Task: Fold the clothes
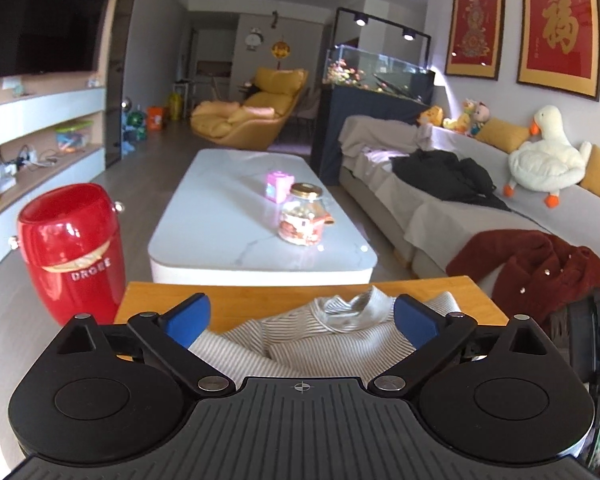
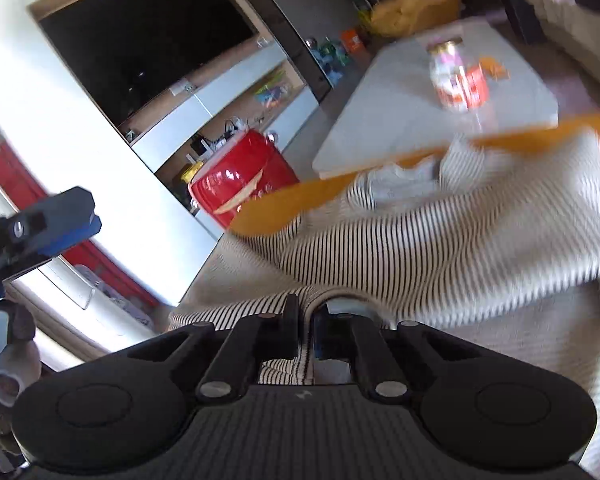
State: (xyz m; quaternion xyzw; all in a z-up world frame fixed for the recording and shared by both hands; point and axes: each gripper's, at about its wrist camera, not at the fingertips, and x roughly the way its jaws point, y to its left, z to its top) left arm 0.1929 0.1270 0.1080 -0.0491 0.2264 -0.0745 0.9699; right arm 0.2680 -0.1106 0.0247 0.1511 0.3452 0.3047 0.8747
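A striped beige-and-dark top (image 1: 300,340) lies on an orange wooden table (image 1: 260,304), its collar toward the far edge. My left gripper (image 1: 302,320) is open above the near part of the top, its blue pads on either side of the collar, holding nothing. My right gripper (image 2: 306,320) is shut on a fold of the striped top (image 2: 440,248) and lifts it off the table (image 2: 284,204). The right view is blurred by motion. The left gripper's blue-padded finger shows at the left edge of the right view (image 2: 56,224).
A red bin (image 1: 74,252) stands left of the orange table. Beyond is a white coffee table (image 1: 228,216) with a glass jar (image 1: 302,216) and a pink box. A sofa (image 1: 480,184) on the right holds a dark red coat (image 1: 540,268), black clothes and a plush goose.
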